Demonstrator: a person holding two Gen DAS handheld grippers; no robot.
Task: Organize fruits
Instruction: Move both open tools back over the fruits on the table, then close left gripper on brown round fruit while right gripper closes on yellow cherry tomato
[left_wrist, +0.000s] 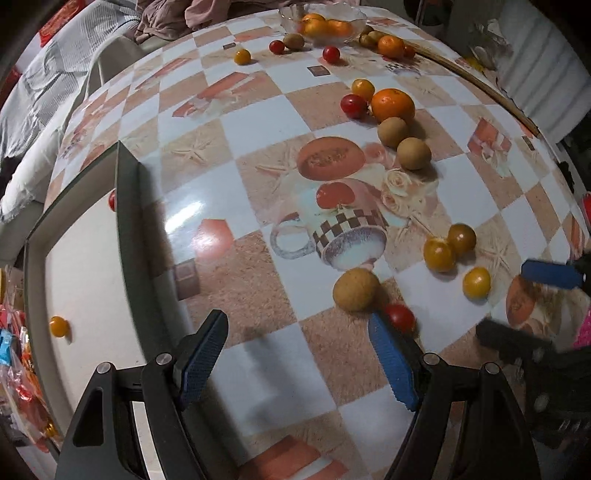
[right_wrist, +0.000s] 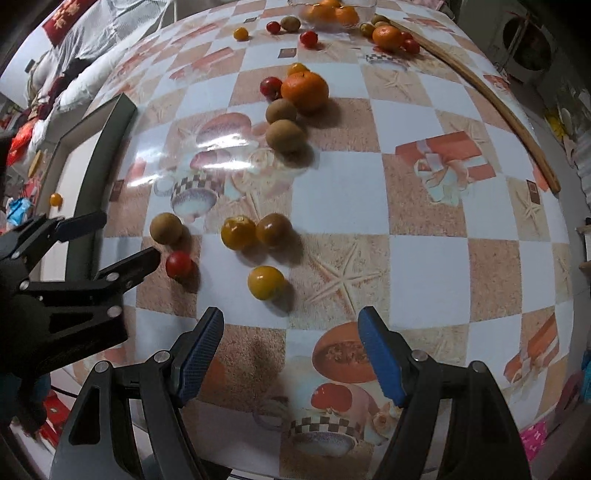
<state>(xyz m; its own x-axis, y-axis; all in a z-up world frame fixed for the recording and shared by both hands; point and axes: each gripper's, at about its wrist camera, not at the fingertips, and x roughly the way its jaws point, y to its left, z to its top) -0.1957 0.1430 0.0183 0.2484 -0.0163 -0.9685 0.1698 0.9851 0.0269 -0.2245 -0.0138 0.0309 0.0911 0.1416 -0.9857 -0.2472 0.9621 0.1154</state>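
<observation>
Fruits lie scattered on a checkered table. My left gripper (left_wrist: 297, 354) is open and empty; a red tomato (left_wrist: 400, 316) touches its right finger's outer side, with a brown longan (left_wrist: 355, 290) just beyond. The left gripper also shows in the right wrist view (right_wrist: 129, 240). My right gripper (right_wrist: 290, 350) is open and empty, just short of a yellow tomato (right_wrist: 265, 282). Two more yellow tomatoes (right_wrist: 238, 232) lie beyond. An orange (right_wrist: 305, 91) with two longans (right_wrist: 285, 136) sits mid-table. A glass bowl (left_wrist: 354, 16) at the far edge holds oranges.
A dark-rimmed white tray (left_wrist: 127, 206) at the table's left holds a yellow tomato (left_wrist: 59, 326) and a red one (left_wrist: 112, 200). A wooden stick (right_wrist: 491, 96) lies along the right edge. More small fruits (left_wrist: 331, 54) lie near the bowl. Bedding (left_wrist: 44, 85) lies beyond the left side.
</observation>
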